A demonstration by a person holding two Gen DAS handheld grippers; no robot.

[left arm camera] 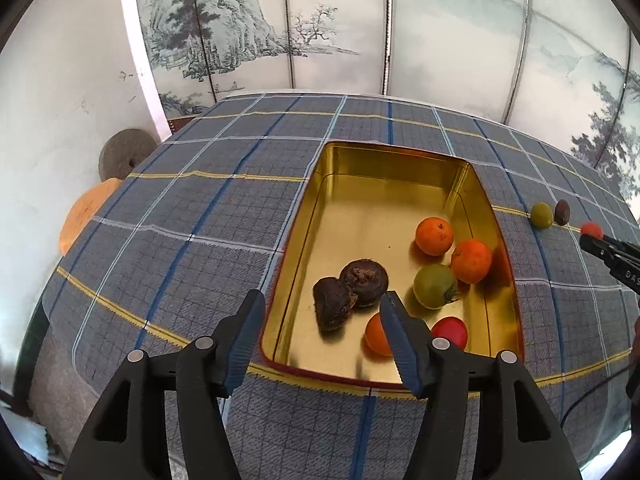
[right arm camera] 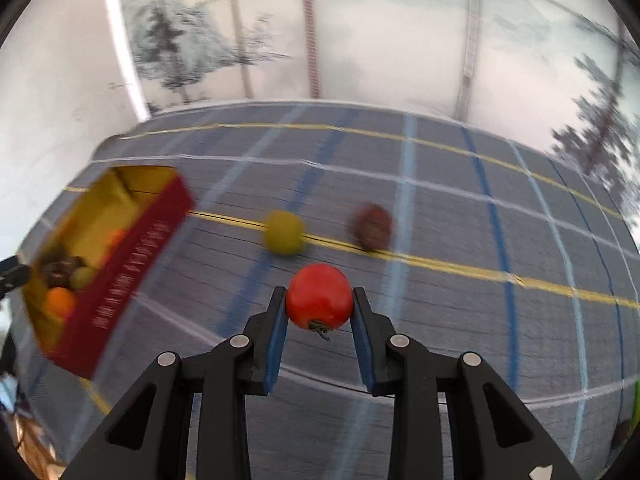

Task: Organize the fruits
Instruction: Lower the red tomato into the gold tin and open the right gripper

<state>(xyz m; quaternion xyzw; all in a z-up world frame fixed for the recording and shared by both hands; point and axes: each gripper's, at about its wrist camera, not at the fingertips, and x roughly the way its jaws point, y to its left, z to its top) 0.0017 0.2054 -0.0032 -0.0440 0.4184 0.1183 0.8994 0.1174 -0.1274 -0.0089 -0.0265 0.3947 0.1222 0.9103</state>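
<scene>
On my right wrist view I have the right gripper (right arm camera: pixel 320 300) with its jaws clamped on a red tomato (right arm camera: pixel 319 295), blue pads pressed to either side and the stem end facing the camera, held above the checked cloth of the table (right arm camera: pixel 460 208). The background there is smeared with motion blur. Beyond the tomato, on the yellow stripe of the cloth, sit a green fruit (right arm camera: pixel 284 233) and a dark brown fruit (right arm camera: pixel 374 227), near each other but apart. The tin (right arm camera: pixel 132 264), red outside and gold inside, lies off to the left. On my left wrist view the left gripper (left arm camera: pixel 322 306) hangs over the near end of that tin (left arm camera: pixel 304 204) with its jaws spread wide and nothing between them. Inside the tin I count two dark brown fruits (left arm camera: pixel 352 294) touching each other, two oranges (left arm camera: pixel 452 248) side by side against the right wall, a green tomato (left arm camera: pixel 435 286) just below them, a red fruit (left arm camera: pixel 450 331), and an orange fruit (left arm camera: pixel 377 334) partly hidden behind my right finger. At the far right edge the right gripper's tip (left arm camera: pixel 600 246) shows with the red tomato (left arm camera: pixel 592 230) in it, beside the green fruit (left arm camera: pixel 542 215) and the brown one (left arm camera: pixel 562 212).
</scene>
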